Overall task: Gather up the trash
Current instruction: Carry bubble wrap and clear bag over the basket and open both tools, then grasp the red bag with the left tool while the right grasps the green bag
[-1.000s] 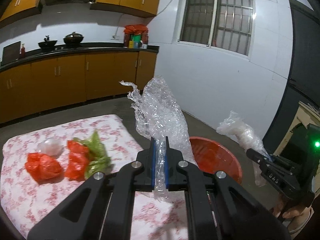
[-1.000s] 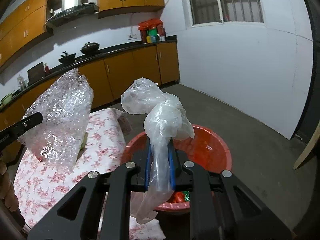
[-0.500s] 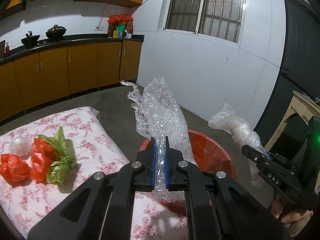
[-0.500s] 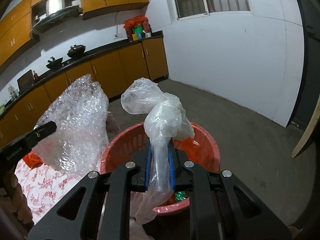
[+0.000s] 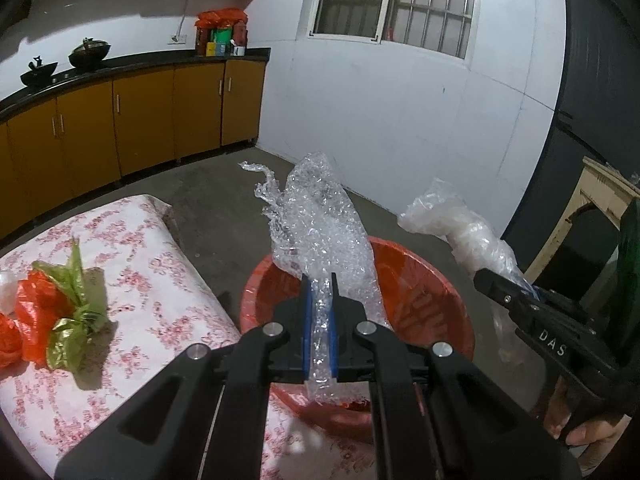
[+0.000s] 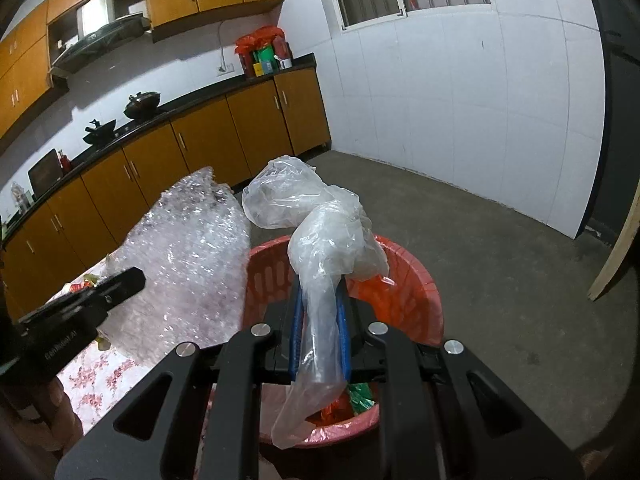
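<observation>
My left gripper (image 5: 320,280) is shut on a sheet of bubble wrap (image 5: 320,228) and holds it above the near rim of the red basin (image 5: 420,296) on the floor. My right gripper (image 6: 320,292) is shut on a clear plastic bag (image 6: 320,232) and holds it over the red basin (image 6: 400,300). The bubble wrap (image 6: 192,256) and the left gripper's side show at left in the right wrist view. The clear bag (image 5: 460,232) shows at right in the left wrist view. Red and green scraps lie in the basin (image 6: 352,400).
A table with a floral cloth (image 5: 160,300) stands left of the basin. Red plastic pieces (image 5: 36,316) and a green wrapper (image 5: 76,312) lie on it. Kitchen cabinets (image 5: 120,128) run along the back wall. A wooden frame (image 5: 592,208) stands at right.
Both grippers have moved away from the table toward the red basin, carrying the bubble wrap and the clear bag. Both now hang over the basin.
</observation>
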`<control>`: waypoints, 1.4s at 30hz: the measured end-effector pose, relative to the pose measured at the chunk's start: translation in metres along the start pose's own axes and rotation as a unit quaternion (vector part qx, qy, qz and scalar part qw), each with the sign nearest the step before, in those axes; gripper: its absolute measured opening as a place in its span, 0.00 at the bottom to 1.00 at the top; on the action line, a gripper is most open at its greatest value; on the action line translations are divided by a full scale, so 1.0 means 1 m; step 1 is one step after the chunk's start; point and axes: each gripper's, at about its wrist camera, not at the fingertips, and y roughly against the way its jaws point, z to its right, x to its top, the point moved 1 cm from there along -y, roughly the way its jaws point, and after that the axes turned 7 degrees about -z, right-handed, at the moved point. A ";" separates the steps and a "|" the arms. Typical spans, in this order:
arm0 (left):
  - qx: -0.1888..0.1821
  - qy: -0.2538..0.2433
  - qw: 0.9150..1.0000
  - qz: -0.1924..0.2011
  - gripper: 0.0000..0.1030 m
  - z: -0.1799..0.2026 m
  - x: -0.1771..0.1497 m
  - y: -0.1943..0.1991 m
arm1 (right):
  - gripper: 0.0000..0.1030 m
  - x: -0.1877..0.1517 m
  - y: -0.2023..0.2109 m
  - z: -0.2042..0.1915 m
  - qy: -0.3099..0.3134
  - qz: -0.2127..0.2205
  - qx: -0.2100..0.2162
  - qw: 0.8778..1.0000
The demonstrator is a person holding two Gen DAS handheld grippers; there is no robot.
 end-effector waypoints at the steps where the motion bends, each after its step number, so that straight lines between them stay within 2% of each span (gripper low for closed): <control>1: -0.001 -0.001 1.000 -0.002 0.08 0.001 0.000 -0.003 | 0.15 0.000 -0.001 0.001 -0.001 0.000 0.000 1.000; 9: -0.006 -0.008 1.000 -0.017 0.09 0.007 -0.002 -0.020 | 0.15 0.007 -0.008 0.008 -0.016 -0.002 0.008 1.000; 11: -0.007 -0.006 1.000 -0.020 0.15 0.007 -0.003 -0.023 | 0.18 0.008 -0.010 0.009 -0.017 -0.002 0.011 1.000; 13: -0.008 -0.003 1.000 -0.022 0.30 0.005 -0.004 -0.025 | 0.26 0.007 -0.011 0.010 -0.015 -0.003 0.014 1.000; 16: -0.006 0.002 1.000 -0.022 0.37 0.002 -0.005 -0.025 | 0.36 0.004 -0.011 0.011 -0.015 -0.004 0.015 1.000; 21: 0.003 0.020 1.000 -0.022 0.46 -0.011 -0.008 -0.020 | 0.40 0.000 -0.006 0.016 -0.020 -0.003 0.013 1.000; 22: 0.005 0.023 1.000 -0.021 0.49 -0.013 -0.009 -0.018 | 0.46 0.000 -0.005 0.016 -0.020 -0.003 0.012 1.000; 26: 0.024 0.035 0.999 -0.006 0.63 -0.026 -0.012 -0.002 | 0.57 0.002 0.000 0.013 -0.021 0.005 0.007 1.000; 31: 0.054 0.051 0.997 0.011 0.78 -0.045 -0.019 0.025 | 0.84 -0.001 0.009 0.000 -0.011 0.021 0.006 1.000; 33: 0.070 0.061 0.996 0.019 0.83 -0.057 -0.025 0.039 | 0.89 -0.001 0.011 -0.010 -0.003 0.028 0.004 1.000; 38: 0.114 0.085 0.989 0.033 0.91 -0.091 -0.040 0.071 | 0.91 -0.004 0.010 -0.034 0.027 0.033 0.000 0.999; 42: 0.160 0.109 0.980 0.040 0.94 -0.125 -0.056 0.097 | 0.91 -0.008 0.008 -0.055 0.041 0.034 0.009 0.999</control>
